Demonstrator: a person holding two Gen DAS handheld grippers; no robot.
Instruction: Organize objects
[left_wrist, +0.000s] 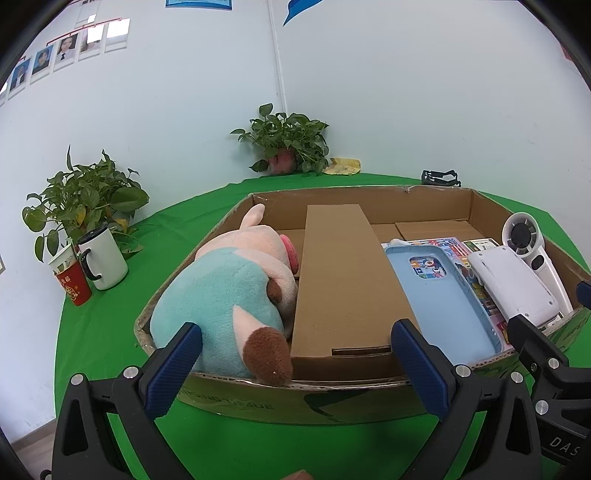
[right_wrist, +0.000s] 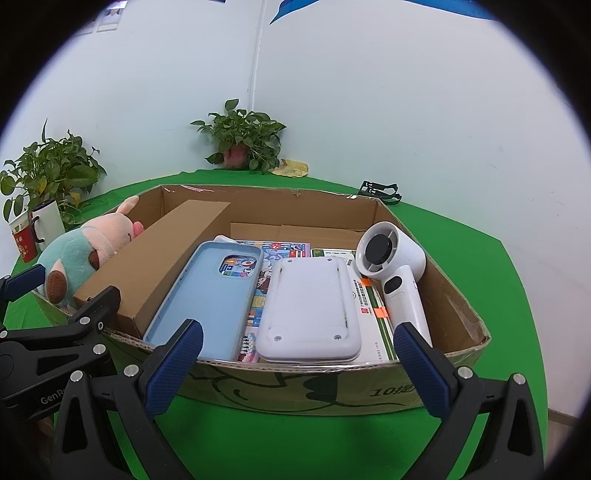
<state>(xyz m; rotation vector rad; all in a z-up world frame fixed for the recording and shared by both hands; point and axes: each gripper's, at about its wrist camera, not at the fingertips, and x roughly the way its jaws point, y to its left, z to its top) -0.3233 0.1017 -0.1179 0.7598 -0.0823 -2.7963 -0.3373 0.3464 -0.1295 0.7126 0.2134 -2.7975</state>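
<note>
An open cardboard box (left_wrist: 369, 194) (right_wrist: 461, 306) sits on the green table. Inside lie a plush toy (left_wrist: 229, 291) (right_wrist: 81, 254) at the left, a long brown carton (left_wrist: 343, 280) (right_wrist: 159, 258), a blue phone case (left_wrist: 439, 295) (right_wrist: 218, 295), a white flat device (left_wrist: 517, 284) (right_wrist: 310, 310), a white handheld fan (left_wrist: 532, 243) (right_wrist: 395, 266) and colourful booklets (right_wrist: 284, 251). My left gripper (left_wrist: 295, 362) is open and empty at the box's near wall. My right gripper (right_wrist: 299, 365) is open and empty, also just before the near wall.
Two potted plants (left_wrist: 288, 140) (left_wrist: 81, 199) stand at the table's far edge. A white mug (left_wrist: 103, 258) and a red cup (left_wrist: 74, 286) stand at the left. A black clip (left_wrist: 441, 178) lies behind the box. A yellow bag (left_wrist: 343, 166) lies by the wall.
</note>
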